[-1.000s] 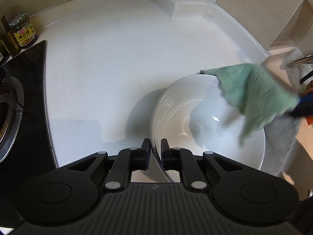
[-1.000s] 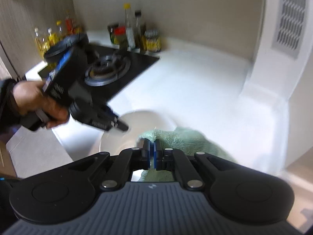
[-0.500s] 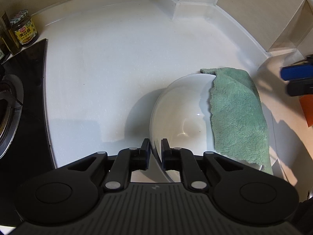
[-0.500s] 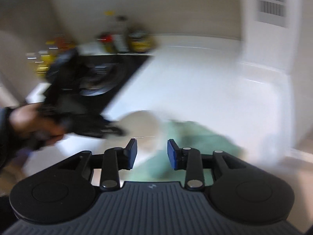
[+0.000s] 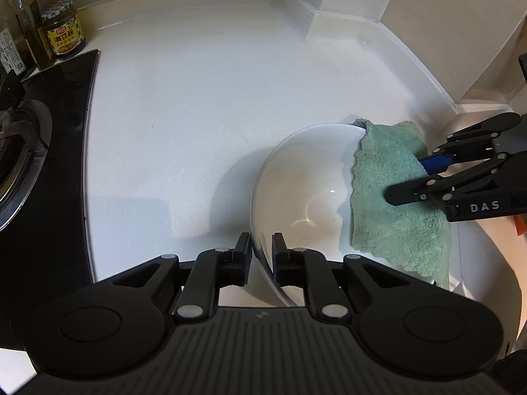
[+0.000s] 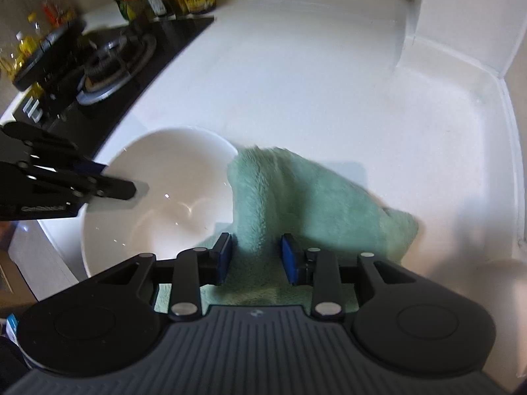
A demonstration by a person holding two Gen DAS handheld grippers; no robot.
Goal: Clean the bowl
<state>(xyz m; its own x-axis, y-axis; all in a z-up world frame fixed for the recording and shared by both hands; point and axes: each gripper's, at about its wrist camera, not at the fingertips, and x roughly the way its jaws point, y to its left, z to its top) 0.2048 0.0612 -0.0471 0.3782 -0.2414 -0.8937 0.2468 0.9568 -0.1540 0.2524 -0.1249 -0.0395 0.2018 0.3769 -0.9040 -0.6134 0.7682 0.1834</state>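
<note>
Fingers of our left gripper point(image 5: 262, 253) straddle the white bowl point(image 5: 296, 191) rim, easing apart. Our right gripper point(image 6: 256, 256) is closing, green cloth point(image 6: 296, 191) between its fingers. Bowl sits on the surface point(image 5: 197, 98), cloth over its rim.

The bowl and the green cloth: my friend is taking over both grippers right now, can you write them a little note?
Left gripper: its fingers straddle the rim of the white bowl, jaws opening, so the grip may be loosening.
Right gripper: over the green cloth, cloth between the jaws, which are closing; not clamped yet.
Cloth lies draped over the bowl's rim, partly on the white counter.
Done: cloth laid on the bowl.
Left: grab the cloth, wipe the inside, keep the bowl steady.
</note>
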